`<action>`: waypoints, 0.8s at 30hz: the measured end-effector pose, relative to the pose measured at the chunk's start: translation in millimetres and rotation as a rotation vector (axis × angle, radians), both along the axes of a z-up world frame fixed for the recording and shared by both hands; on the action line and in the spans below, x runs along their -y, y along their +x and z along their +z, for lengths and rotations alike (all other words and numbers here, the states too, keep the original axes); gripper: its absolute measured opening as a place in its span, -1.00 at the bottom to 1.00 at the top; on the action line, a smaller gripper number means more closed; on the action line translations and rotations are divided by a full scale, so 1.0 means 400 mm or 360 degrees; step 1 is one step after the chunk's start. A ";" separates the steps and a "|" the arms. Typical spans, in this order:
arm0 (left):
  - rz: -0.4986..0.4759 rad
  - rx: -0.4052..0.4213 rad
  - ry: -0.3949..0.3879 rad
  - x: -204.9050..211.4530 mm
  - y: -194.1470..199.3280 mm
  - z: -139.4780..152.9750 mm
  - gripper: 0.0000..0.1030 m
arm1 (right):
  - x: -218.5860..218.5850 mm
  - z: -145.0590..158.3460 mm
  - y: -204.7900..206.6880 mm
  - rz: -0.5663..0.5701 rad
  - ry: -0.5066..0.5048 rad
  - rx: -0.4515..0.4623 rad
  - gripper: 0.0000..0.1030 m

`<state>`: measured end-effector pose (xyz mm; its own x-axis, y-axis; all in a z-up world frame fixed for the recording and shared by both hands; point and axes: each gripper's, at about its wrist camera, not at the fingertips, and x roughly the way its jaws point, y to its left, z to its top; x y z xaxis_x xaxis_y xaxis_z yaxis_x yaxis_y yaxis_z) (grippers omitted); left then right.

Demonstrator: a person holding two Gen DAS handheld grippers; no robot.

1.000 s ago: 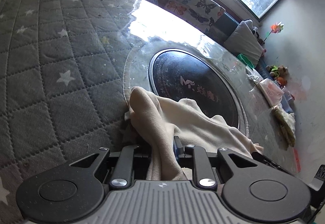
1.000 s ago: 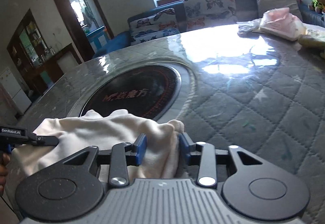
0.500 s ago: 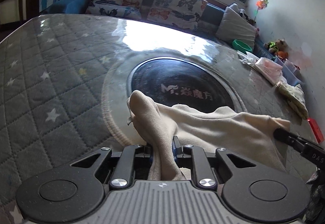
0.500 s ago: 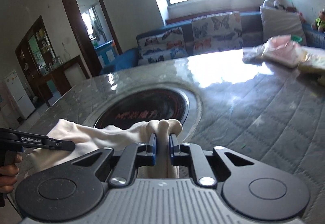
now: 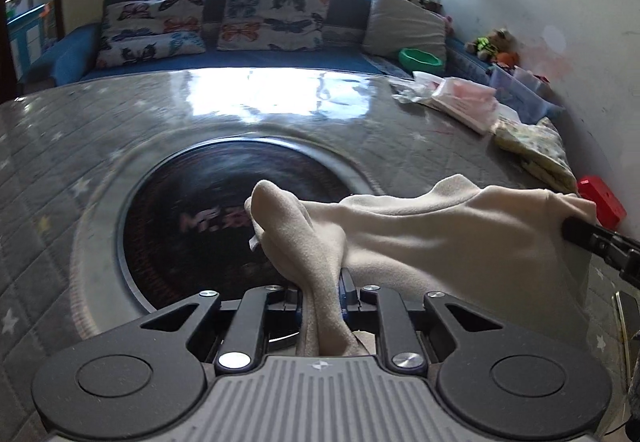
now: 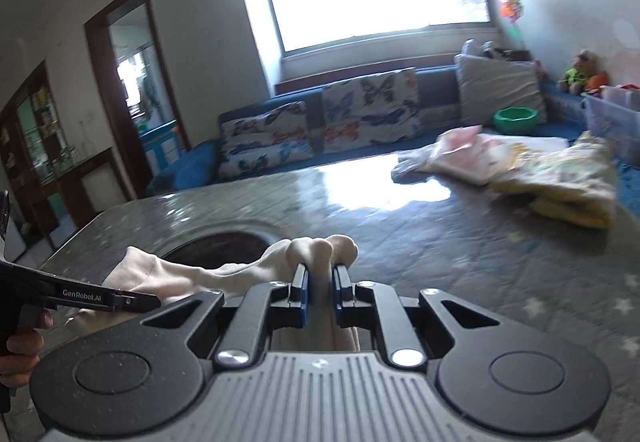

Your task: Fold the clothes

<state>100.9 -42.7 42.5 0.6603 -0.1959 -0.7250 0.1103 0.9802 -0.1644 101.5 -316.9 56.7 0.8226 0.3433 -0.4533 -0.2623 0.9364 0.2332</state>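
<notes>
Your left claw point(image 5: 320, 292) is pinching one bunched corner of the cream garment point(image 5: 440, 226), the cloth squeezed between the blue pads and poking out forward past the fingertips. Your right claw point(image 6: 320, 284) is clamped on the opposite corner in the same way, a knot of fabric bulging ahead of its fingers.

Between the two claws the garment hangs as a slack span, its long axis running straight from one claw to the other. From the left wrist view it stretches rightward to where the right claw's tip bites the far corner; from the right wrist view it runs leftward to the left claw's arm. It looks lifted off the table point(image 5: 100, 145), above the near edge of the dark round inset point(image 5: 192, 209), though how far its lower edge clears the surface is hidden. Neither hand is nearer: each already owns an end, so the coming move turns on how level you hold that span.

Compared with a second ago, the right claw has closed from a loose bracket around the cloth to a firm pinch, both cameras have tipped up toward the sofa point(image 5: 240, 57) and window, and the cloth has risen. Folded clothes point(image 6: 556, 181) sit well apart at the far right.
</notes>
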 end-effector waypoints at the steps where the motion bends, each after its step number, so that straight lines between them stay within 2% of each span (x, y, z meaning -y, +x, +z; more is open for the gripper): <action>1: -0.0025 0.0000 0.0007 0.020 0.011 0.001 -0.67 | 0.012 0.002 0.001 -0.0018 -0.0003 0.0002 -0.79; 14: -0.0221 0.0052 0.0008 0.215 0.125 -0.006 -0.67 | 0.187 -0.010 0.050 -0.0303 -0.0092 0.0014 -0.79; 20: -0.0271 0.0003 0.0003 0.259 0.151 -0.043 -0.66 | 0.231 -0.053 0.072 -0.0406 -0.0144 -0.0025 -0.79; 24: -0.0278 -0.0019 0.0064 0.269 0.153 -0.069 -0.46 | 0.250 -0.095 0.091 -0.0446 -0.0147 -0.0108 -0.79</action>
<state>161.9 -150.4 14.8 0.6101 -0.2776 -0.7421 0.2776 0.9521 -0.1279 137.9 -417.1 18.7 0.8462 0.0620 -0.5293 0.0226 0.9881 0.1520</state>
